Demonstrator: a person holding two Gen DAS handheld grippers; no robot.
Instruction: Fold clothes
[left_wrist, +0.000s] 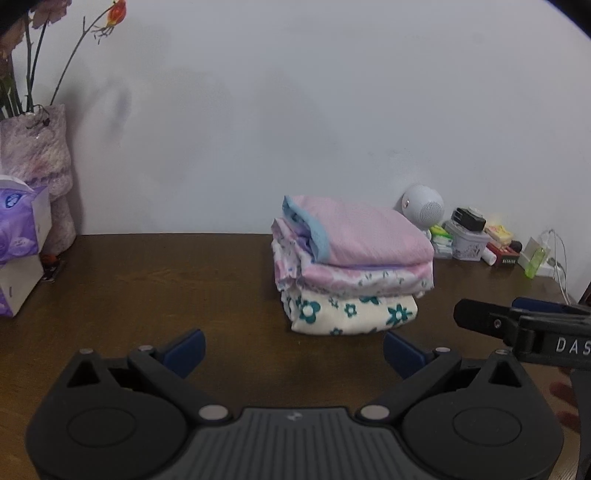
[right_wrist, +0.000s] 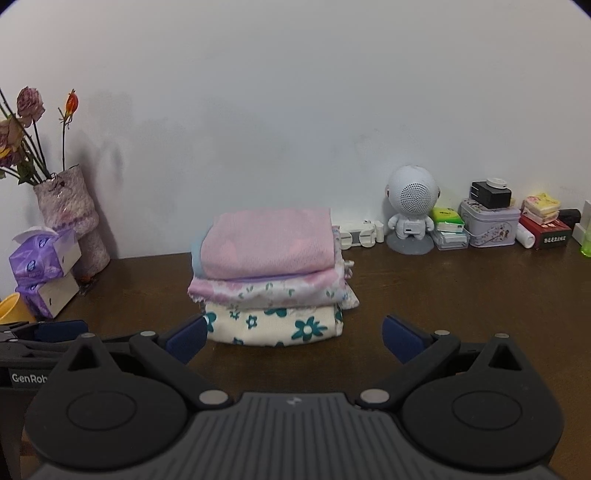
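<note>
The left gripper (left_wrist: 293, 350) hangs over the brown counter (left_wrist: 147, 288) with its blue-tipped jaws spread wide and nothing between them. Beyond it stands a stack of three folded clothes (left_wrist: 351, 269): a pink piece on top, a pink flowered one in the middle, a cream one with teal flowers underneath. The right gripper (left_wrist: 517, 321) reaches in from the right edge. A white round speaker (left_wrist: 423, 208) stands behind the stack, a tissue box (left_wrist: 22, 225) and vase (left_wrist: 37, 162) at far left.

Bare tabletop (right_wrist: 443, 295) lies open at 3 o'clock of the folded stack (right_wrist: 269, 280); clutter (right_wrist: 480, 221) blocks 1 o'clock.
</note>
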